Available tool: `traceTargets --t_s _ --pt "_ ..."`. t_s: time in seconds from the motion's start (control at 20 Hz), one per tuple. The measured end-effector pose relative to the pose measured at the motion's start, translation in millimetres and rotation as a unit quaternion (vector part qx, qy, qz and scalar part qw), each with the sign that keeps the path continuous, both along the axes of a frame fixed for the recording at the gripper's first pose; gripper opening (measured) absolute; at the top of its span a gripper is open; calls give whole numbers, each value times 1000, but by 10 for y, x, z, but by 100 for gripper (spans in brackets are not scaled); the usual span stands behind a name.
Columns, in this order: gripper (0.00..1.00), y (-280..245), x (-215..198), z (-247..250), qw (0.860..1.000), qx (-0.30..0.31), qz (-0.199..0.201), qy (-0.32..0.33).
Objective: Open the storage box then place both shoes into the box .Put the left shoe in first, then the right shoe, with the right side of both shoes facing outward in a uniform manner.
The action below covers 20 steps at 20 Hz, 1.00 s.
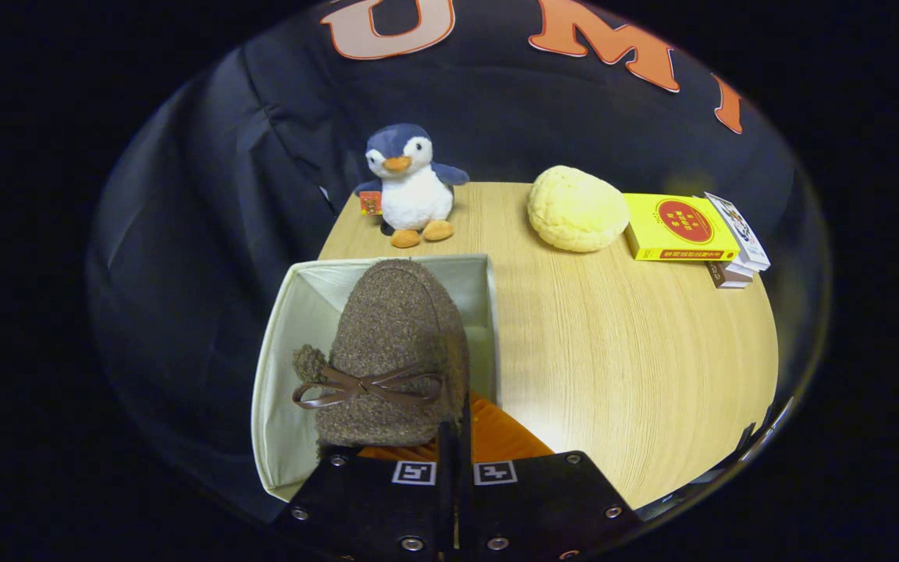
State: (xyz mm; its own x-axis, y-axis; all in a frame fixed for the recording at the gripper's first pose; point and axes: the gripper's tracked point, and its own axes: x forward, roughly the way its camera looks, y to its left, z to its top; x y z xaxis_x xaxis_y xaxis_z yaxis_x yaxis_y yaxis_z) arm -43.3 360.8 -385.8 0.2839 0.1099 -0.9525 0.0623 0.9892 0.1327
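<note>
**Brown fleece shoe held over the open storage box**

Brown, nubby fleece covers the shoe (399, 351), a slipper-style moccasin with a thin brown leather bow tied across its upper. It hangs toe-forward just ahead of the gripper (455, 449), its heel end meeting the jaws, which stand nearly closed with only a thin slit between them and appear to pinch the shoe's heel edge; the exact contact is hidden by the shoe itself. An orange surface, seemingly the shoe's lining or sole, shows right at the jaws on the right side of the heel.

Beneath and around the shoe sits the storage box (282, 375), a cream fabric box with its top open and its pale inner walls visible on the left, the far side and the right. The shoe is above the box's opening, toe pointing at the far wall; whether it touches the bottom cannot be told.

The box stands at the left edge of a light wooden surface (621, 367). Beyond the box, near the far edge, a plush penguin (410, 183) stands upright, with a small orange tag beside it. To its right lies a round yellow bun-shaped cushion (577, 208), and further right a yellow book (680, 227) rests atop a small stack of books (738, 254).
</note>
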Motion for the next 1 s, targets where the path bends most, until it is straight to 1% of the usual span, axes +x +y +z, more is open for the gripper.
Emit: traceTargets --t_s 0.1,0.15,0.2,0.25,0.4,0.45,0.5,0.55,0.7,0.85,1.0 --pt "10 92 31 -43 1000 6 -6 -3" --pt "17 93 4 -49 1000 4 -5 1" --pt "21 136 -63 -60 1000 7 1 13" --pt "31 148 -111 -10 1000 12 -1 15" --pt "43 57 -87 250 1000 21 -8 -10" --pt "49 -2 -62 365 999 23 -9 -24" --pt "51 -67 -18 491 999 25 -10 -40" --pt "55 -148 15 619 998 27 -10 -56" --pt "62 -491 120 989 993 16 2 -114" --pt "71 -912 183 1315 985 3 11 -170" --pt "76 -1348 206 1625 975 10 8 -223"
